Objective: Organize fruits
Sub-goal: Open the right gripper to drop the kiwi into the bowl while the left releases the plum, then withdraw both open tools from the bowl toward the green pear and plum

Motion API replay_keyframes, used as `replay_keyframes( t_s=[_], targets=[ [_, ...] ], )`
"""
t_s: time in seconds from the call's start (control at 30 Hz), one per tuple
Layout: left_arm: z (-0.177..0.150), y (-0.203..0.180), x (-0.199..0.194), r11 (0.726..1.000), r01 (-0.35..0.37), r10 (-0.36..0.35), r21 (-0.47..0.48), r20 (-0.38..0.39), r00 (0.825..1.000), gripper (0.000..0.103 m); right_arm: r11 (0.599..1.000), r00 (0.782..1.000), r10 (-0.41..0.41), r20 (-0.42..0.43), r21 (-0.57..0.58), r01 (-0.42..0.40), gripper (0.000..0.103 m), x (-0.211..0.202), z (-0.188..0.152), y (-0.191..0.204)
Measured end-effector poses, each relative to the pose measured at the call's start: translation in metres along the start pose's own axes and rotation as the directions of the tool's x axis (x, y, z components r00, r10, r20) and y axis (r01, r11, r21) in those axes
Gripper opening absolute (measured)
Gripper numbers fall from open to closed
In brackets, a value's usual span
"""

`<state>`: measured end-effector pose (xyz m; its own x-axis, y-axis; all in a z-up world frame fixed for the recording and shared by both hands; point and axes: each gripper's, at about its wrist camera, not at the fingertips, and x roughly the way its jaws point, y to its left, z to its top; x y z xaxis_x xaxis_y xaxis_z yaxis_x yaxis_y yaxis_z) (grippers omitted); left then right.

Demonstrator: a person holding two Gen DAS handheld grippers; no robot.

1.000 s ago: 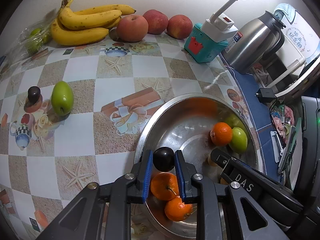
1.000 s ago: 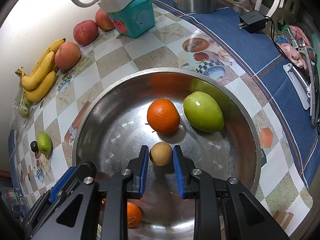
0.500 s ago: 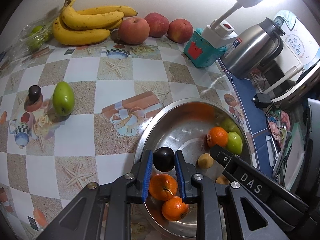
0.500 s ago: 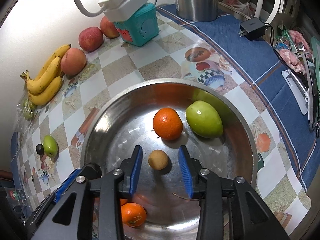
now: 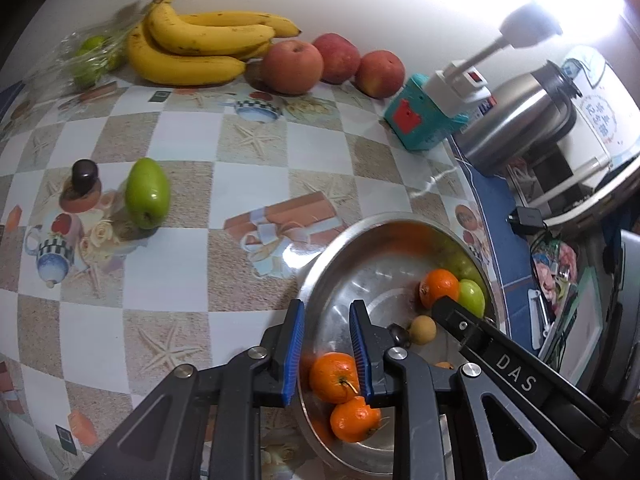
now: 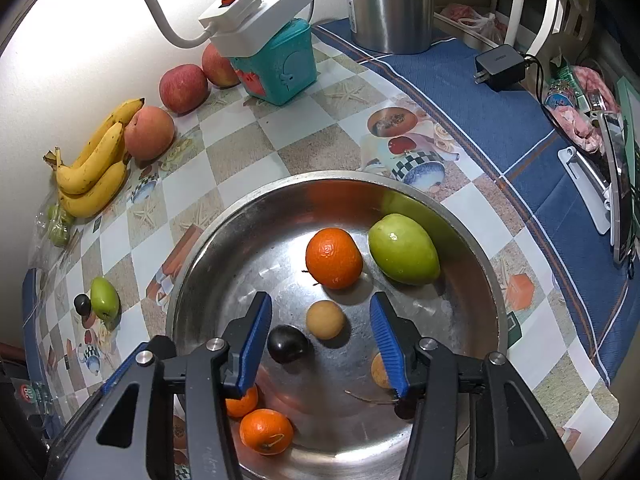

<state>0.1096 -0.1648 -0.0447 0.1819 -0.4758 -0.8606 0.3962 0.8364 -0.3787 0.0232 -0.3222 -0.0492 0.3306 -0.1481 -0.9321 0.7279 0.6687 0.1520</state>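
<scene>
A steel bowl [image 6: 240, 264] holds three oranges, one of them [image 6: 334, 258] beside a green fruit [image 6: 403, 249]. It also holds a small tan fruit [image 6: 325, 319] and a dark plum [image 6: 287, 344]. My right gripper [image 6: 319, 298] hangs over the bowl with its jaws opening. The tan fruit lies loose on the bowl floor in line with the gap, touching neither pad. My left gripper [image 5: 327, 305] sits over the bowl's near rim [image 5: 320, 264], jaws a narrow gap apart with nothing between them. The plum [image 5: 398, 334] lies just past its right finger. A second tan fruit [image 6: 379, 370] is half hidden.
On the checked cloth lie a green fruit [image 5: 147, 192] and a dark plum [image 5: 85, 172]. Bananas [image 5: 192, 48], three apples [image 5: 292, 66] and bagged green fruit [image 5: 90, 60] line the wall. A teal box [image 5: 420, 120], a kettle [image 5: 520, 120] and a charger [image 6: 500, 66] stand on the right.
The dark plum has left the left jaws and now lies in the bowl. The right jaws have spread off the tan fruit, which stays on the bowl floor.
</scene>
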Motion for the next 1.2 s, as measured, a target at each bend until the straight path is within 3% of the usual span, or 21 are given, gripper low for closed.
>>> replay_keyframes(
  t_s=[0.07, 0.13, 0.27, 0.47, 0.73, 0.87, 1.0, 1.2],
  targets=[
    [0.002, 0.004, -0.004, 1.000, -0.013, 0.013, -0.014, 0.010, 1.000, 0.026, 1.000, 1.000, -0.001, 0.000, -0.001, 0.001, 0.055, 0.000, 0.000, 0.000],
    [0.004, 0.009, -0.010, 0.998, -0.046, 0.047, -0.032, 0.028, 0.999, 0.029, 1.000, 1.000, -0.001, 0.002, -0.004, 0.001, 0.066, 0.000, 0.000, 0.001],
    [0.008, 0.023, -0.017, 0.990, -0.119, 0.122, -0.077, 0.035, 0.992, 0.044, 1.000, 1.000, 0.000, 0.006, -0.016, 0.000, 0.067, 0.000, -0.001, 0.004],
    [0.012, 0.053, -0.030, 0.960, -0.234, 0.241, -0.151, 0.030, 0.970, 0.047, 0.999, 1.000, 0.004, 0.006, -0.042, -0.004, 0.067, -0.001, -0.002, 0.012],
    [0.014, 0.075, -0.044, 0.937, -0.284, 0.300, -0.201, 0.049, 0.953, 0.057, 0.997, 1.000, 0.012, 0.011, -0.079, -0.011, 0.067, -0.004, -0.003, 0.023],
    [0.015, 0.079, -0.041, 0.928, -0.304, 0.320, -0.215, 0.042, 0.947, 0.067, 0.996, 1.000, 0.015, 0.004, -0.091, -0.014, 0.067, -0.002, -0.004, 0.026],
    [0.013, 0.083, -0.038, 0.911, -0.347, 0.361, -0.222, 0.026, 0.932, 0.081, 0.994, 1.000, 0.016, -0.006, -0.105, -0.017, 0.083, 0.001, -0.005, 0.029],
    [0.011, 0.089, -0.038, 0.899, -0.367, 0.383, -0.239, 0.021, 0.924, 0.091, 0.992, 1.000, 0.013, -0.004, -0.123, -0.013, 0.085, 0.001, -0.007, 0.032]
  ],
)
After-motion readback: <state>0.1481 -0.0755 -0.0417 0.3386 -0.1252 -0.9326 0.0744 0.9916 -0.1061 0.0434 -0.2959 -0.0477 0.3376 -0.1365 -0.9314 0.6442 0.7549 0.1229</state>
